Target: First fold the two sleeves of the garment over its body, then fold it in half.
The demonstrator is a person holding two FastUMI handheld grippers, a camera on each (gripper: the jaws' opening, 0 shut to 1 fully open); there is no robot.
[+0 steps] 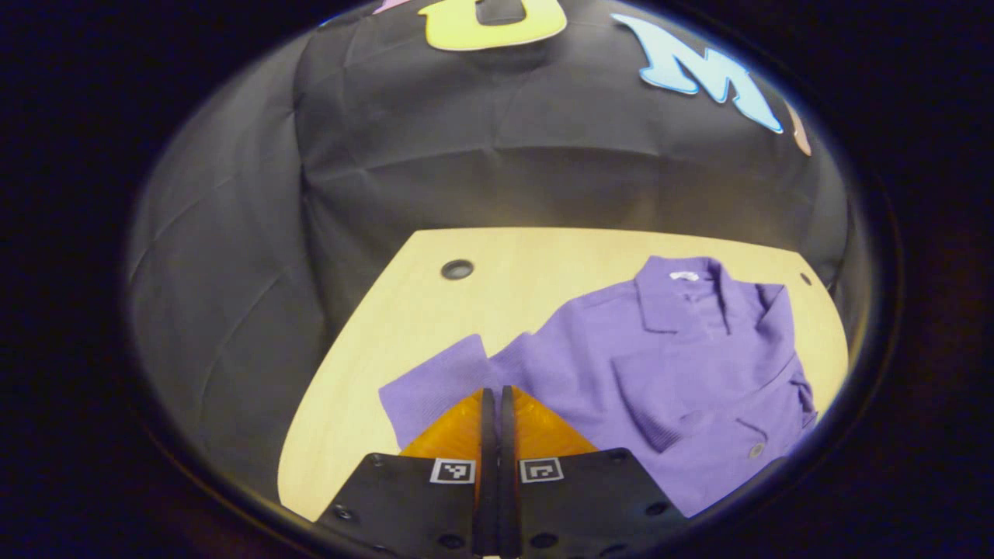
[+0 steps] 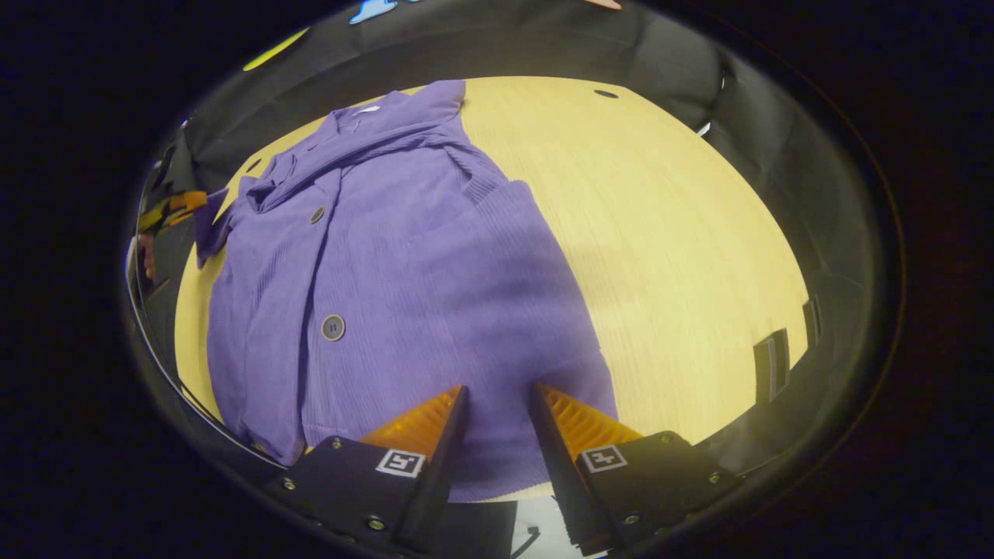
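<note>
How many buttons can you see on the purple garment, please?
2 in the right gripper view: one button low on the purple garment's front, another button higher, nearer the collar. Folds may hide more.

Left gripper view: elevated, facing the booth wall across the tabletop (image 1: 435, 310). Right gripper view: close above the garment's (image 2: 404, 264) hem. Both share garment and tabletop.

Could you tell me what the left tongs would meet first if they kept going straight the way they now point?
Most likely the left sleeve of the purple ribbed button-up garment, which lies just ahead of the left tongs on the light wooden table; depth is hard to judge.
</note>
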